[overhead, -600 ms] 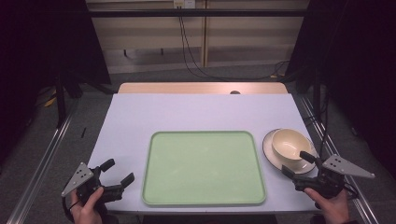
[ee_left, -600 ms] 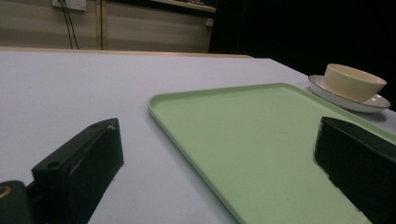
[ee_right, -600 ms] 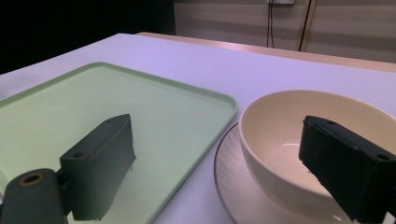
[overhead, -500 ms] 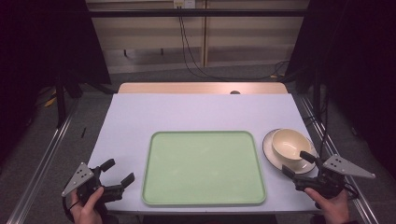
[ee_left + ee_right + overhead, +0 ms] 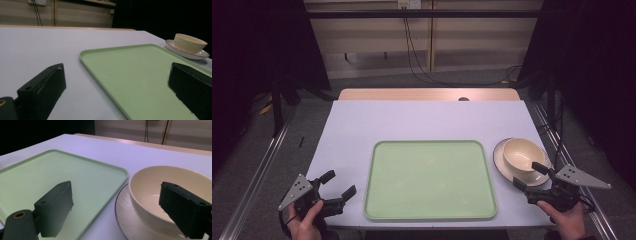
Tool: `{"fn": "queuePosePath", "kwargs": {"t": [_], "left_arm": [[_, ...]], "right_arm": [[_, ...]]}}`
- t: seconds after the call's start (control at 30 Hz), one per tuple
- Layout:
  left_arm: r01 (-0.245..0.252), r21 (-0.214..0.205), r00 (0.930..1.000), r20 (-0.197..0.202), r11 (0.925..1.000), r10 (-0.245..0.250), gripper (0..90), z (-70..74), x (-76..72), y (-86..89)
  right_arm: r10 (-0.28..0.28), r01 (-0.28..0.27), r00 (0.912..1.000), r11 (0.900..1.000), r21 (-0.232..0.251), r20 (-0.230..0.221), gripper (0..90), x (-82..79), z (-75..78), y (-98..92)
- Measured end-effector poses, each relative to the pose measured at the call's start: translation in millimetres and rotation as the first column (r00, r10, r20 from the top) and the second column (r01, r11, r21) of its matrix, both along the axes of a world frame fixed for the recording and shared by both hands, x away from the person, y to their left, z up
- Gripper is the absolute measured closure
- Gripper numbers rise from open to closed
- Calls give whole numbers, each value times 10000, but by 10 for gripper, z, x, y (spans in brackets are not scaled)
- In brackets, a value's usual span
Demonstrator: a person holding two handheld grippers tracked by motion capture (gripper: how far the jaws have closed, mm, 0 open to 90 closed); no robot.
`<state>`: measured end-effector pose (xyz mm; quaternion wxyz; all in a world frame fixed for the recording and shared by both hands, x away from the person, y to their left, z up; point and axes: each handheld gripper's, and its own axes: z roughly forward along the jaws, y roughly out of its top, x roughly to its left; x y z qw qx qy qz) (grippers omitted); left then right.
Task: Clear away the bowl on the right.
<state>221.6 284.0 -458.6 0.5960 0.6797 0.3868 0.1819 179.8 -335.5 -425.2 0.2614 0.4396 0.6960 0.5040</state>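
only the bowl (image 5: 523, 155) on its plate (image 5: 502, 165) blocks the right fingers (image 5: 520, 184)

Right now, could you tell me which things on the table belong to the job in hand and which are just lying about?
In the job:
- cream bowl, near the open right hand-held gripper
- plate under the bowl
- green tray

Lying about:
- dark spot at the table's far edge, too small to identify

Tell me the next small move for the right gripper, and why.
Probably ease the right gripper forward and a little toward the bowl, so that its open jaws straddle the near rim. The bowl sits on the saucer just beside the green tray, the jaws stand apart, and in the right gripper view one jaw already overlaps the bowl.
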Motion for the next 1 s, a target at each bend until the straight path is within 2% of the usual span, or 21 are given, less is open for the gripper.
{"fn": "queuePosePath", "kwargs": {"t": [0.1,0.13,0.23,0.43,0.5,0.63,0.67,0.7,0.73,0.8,0.97,1.0], "left_arm": [[-4,-9,10000,-36,10000,4,15,-2,0,0],[32,-14,10000,-77,10000,-32,15,-5,5,1],[-36,-42,10000,-72,10000,36,16,-6,7,-5],[-47,-2,10000,-71,10000,47,15,-6,13,-7],[-36,44,10000,-55,10000,36,15,-5,13,-4],[-27,49,10000,-67,10000,27,15,-5,12,-2],[-75,-28,10000,-64,10000,75,15,-5,11,-8],[-75,-28,10000,-64,10000,75,15,-5,11,-8],[-49,54,10000,-47,10000,49,15,-4,12,-4],[-59,27,10000,-75,10000,59,15,-5,13,-3],[-76,11,10000,-56,10000,76,15,-4,12,-8],[-19,128,10000,-58,9999,20,15,-4,13,0]], "right_arm": [[-4,3,10000,9997,-233,-36,126,1,14,-3],[-119,121,9999,9983,-563,43,128,11,22,-22],[-161,160,9999,9990,-419,-22,130,16,33,-52],[-744,744,9972,9961,-466,19,138,37,103,-178],[-616,613,9980,9979,-201,-171,133,68,109,-214],[-534,527,9981,9984,-226,-315,165,98,136,-256],[-373,372,9977,9993,-23,-559,167,128,162,-286],[-373,372,9977,9993,-23,-559,167,128,162,-286],[-258,268,9968,9996,132,-751,169,154,187,-313],[-181,177,9962,9998,-53,-848,174,181,210,-337],[1,11,9923,10000,95,-1242,187,285,250,-410],[1,11,9923,10000,95,-1242,187,285,250,-410]]}}
